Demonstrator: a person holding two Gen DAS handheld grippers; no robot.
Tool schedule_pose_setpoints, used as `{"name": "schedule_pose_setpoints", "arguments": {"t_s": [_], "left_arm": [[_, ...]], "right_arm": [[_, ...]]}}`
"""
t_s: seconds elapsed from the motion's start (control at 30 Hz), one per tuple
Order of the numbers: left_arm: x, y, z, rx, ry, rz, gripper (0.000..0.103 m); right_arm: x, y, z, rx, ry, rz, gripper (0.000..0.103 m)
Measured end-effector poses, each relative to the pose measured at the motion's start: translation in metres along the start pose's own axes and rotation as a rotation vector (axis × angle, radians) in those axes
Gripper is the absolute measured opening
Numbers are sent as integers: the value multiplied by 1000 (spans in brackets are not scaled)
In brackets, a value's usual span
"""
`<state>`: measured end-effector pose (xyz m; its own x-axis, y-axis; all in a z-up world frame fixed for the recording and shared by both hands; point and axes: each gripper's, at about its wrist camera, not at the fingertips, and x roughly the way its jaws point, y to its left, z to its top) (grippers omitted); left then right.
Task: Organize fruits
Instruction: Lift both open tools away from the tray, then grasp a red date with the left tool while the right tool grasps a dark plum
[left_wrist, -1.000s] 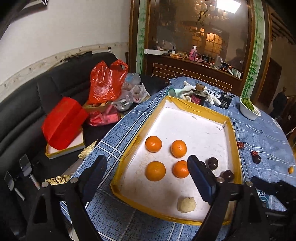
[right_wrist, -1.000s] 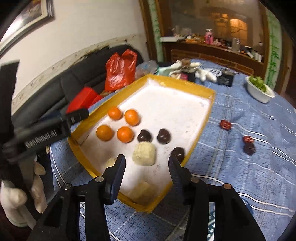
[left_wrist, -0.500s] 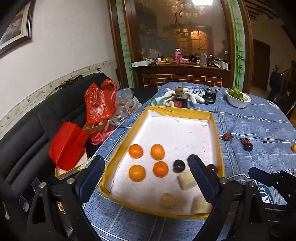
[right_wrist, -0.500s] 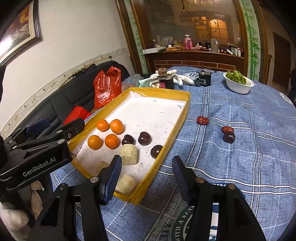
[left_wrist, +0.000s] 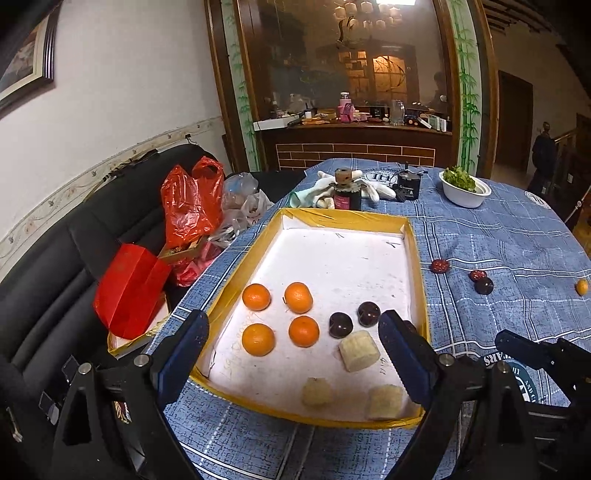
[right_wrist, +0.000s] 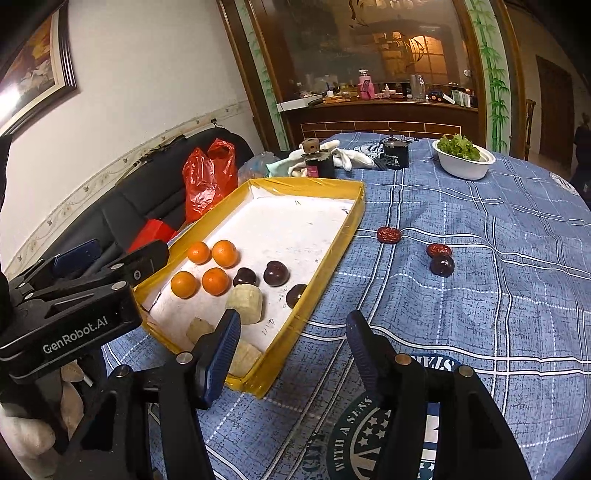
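1. Two tongs, both empty: left tongs (left_wrist: 291, 354) stood wide open above the near end of the tray (left_wrist: 417, 258); right tongs (right_wrist: 290, 347) stood partly open, jaws opening, over the counter (right_wrist: 498, 314) beside the tray's near corner.
2. Four oranges (left_wrist: 298, 297), in a square inside the tray.
3. Three dark fruits (right_wrist: 276, 273) and three pale cakes (left_wrist: 359, 350), in the tray.
4. Two red dates (right_wrist: 389, 234) and one dark fruit (right_wrist: 441, 265), loose on the counter, apart from the tray.

Dim, warm indoor light; a ceiling lamp (left_wrist: 364, 11) glares at the top edge. Soft shadows fall under the fruit. Fisheye bending and dark vignetting mark the corners; distant background softens.
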<state>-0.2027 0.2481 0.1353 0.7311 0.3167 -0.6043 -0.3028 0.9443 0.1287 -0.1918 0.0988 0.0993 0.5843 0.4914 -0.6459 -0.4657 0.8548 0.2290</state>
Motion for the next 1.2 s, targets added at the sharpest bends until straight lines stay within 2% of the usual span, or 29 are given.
{"name": "schedule_pose_setpoints", "arguments": {"t_s": [0.77, 0.93, 1.1, 1.2], "left_arm": [[21, -1, -8, -5, 73, -52, 93], [26, -1, -1, 1, 88, -86, 93], [27, -10, 7, 24, 78, -106, 93], [30, -24, 9, 45, 85, -156, 93]], "right_arm": [[11, -16, -4, 43, 43, -23, 66], [-5, -56, -2, 89, 24, -82, 66], [-33, -127, -9, 182, 8, -230, 67], [-50, -171, -17, 259, 13, -315, 67]]}}
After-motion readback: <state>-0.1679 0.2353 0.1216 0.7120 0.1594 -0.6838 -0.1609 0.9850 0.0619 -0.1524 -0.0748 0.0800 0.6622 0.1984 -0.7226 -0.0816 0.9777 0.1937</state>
